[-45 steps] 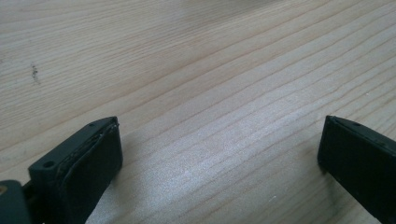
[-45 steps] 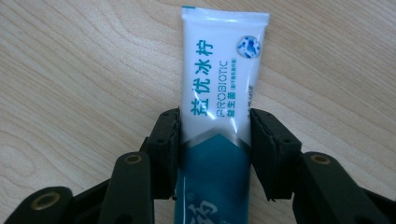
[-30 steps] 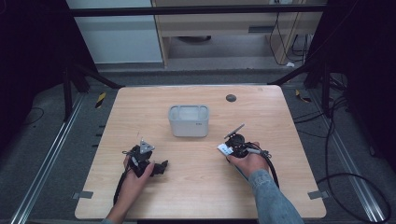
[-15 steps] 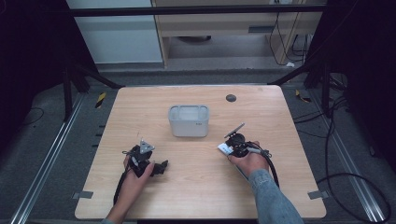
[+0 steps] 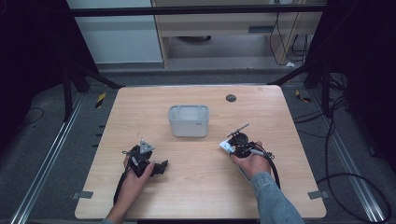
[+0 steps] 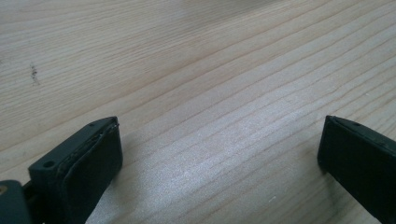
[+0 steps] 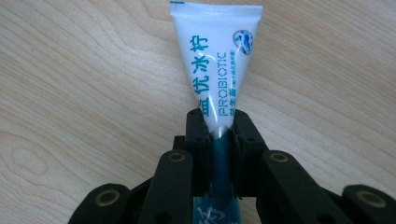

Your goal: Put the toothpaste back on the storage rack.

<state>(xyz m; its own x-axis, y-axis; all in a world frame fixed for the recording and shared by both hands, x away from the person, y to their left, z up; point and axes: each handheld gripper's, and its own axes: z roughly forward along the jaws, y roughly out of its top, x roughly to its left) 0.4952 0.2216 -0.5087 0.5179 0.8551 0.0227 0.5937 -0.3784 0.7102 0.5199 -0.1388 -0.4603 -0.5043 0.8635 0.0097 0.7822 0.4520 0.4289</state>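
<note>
In the right gripper view, a white tube with teal print and the word PROBIOTIC sticks out of my right gripper, whose jaws are shut on the tube's lower part just above the wooden table. From the high view, that tube is a small white patch at the front of the right gripper, right of the table's centre. My left gripper is wide open over bare wood with nothing between its jaws. It lies low at the front left, held in a hand.
A grey rectangular container stands open-topped at the table's middle, beyond both grippers. A small dark round disc lies near the far edge. Cables trail from both grippers toward the front edge. Dark frame legs flank the table.
</note>
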